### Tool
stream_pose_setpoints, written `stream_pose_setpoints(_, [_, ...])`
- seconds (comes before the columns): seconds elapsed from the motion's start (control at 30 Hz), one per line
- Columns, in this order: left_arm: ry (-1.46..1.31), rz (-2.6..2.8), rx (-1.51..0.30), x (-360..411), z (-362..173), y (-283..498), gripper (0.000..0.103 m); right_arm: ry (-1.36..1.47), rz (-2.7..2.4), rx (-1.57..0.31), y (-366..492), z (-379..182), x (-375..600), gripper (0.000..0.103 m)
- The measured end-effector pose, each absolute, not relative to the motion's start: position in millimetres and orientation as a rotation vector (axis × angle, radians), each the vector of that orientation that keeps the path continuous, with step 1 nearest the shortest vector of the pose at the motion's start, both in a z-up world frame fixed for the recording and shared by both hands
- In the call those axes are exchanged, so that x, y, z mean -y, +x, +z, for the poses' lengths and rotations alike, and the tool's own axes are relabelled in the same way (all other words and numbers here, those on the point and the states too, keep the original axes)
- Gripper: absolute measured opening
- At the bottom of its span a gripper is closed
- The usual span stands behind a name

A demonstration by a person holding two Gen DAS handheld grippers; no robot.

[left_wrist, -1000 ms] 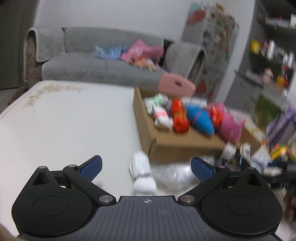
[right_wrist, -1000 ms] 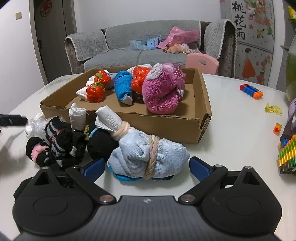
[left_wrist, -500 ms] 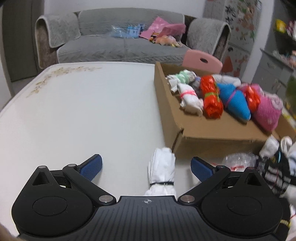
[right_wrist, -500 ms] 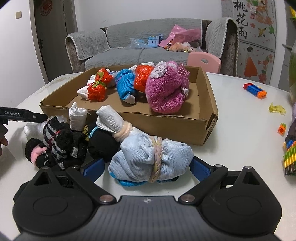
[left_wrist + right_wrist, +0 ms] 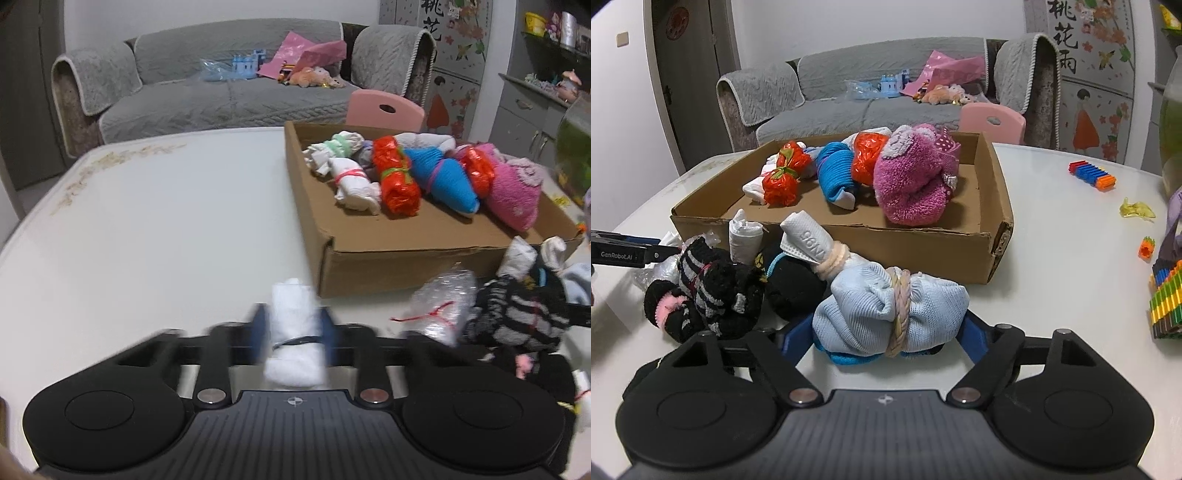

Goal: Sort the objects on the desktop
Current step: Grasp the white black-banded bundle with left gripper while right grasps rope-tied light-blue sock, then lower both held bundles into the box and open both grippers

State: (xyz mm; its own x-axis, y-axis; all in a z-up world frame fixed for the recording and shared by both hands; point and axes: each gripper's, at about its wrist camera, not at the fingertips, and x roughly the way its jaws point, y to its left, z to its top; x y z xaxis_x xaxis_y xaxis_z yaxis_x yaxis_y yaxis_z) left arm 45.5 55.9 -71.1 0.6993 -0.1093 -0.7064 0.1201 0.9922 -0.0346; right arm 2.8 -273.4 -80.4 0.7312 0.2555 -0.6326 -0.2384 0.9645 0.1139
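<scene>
Between the blue pads of the left gripper (image 5: pixel 293 334), a white sock roll (image 5: pixel 295 339) with a dark band around it is clamped, the jaws drawn in tight against its sides, low over the white counter (image 5: pixel 147 229). Just to its right lie a clear plastic bag tied with red string (image 5: pixel 443 306) and a black striped sock bundle (image 5: pixel 517 317).

In the right wrist view, the right gripper (image 5: pixel 882 338) has its jaws closing around a light blue sock bundle (image 5: pixel 886 306) tied with a pale band; the pads stand at the bundle's two ends, touching or nearly so, and it rests on the counter. Touching it on the left is a black sock ball (image 5: pixel 794 284), then the striped bundle with a pink tie.

Behind these stands a shallow cardboard box (image 5: pixel 923 247), its near wall just beyond the loose bundles. Inside it lie red-wrapped rolls (image 5: pixel 781 186), a blue sock bundle (image 5: pixel 834 177) and a fluffy pink bundle (image 5: pixel 912 181). To the right of the box, well apart, coloured toy blocks (image 5: pixel 1091 176) sit on the counter. Farther back are a pink chair back (image 5: pixel 991 122) and a grey sofa (image 5: pixel 868 96).
</scene>
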Motion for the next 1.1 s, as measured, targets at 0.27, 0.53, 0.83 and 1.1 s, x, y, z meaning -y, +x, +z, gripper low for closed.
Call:
stream_pose_setpoints(0.27, [-0.022, -0.147, -0.762, -59.7, -62.4, 27.0, 0.028, 0.070, 0.274, -0.694, -5.0, -78.8, 279.5, 0.071])
stream_pose_setpoints(0.53, [-0.022, -0.173, -0.734, -64.2, -44.0, -1.4, 0.028, 0.129, 0.281, -0.667, -24.9, -66.7, 292.4, 0.071])
stream_pose_setpoints(0.83, [-0.020, -0.216, -0.686, -54.7, -11.6, -2.7, 0.029, 0.184, 0.298, -0.599, -30.5, -31.6, 303.4, 0.071])
stream_pose_setpoints(1.1, [-0.003, -0.266, -0.638, -27.2, 23.9, 47.0, 0.029, 0.109, 0.378, -0.504, 5.2, 21.9, 276.8, 0.071])
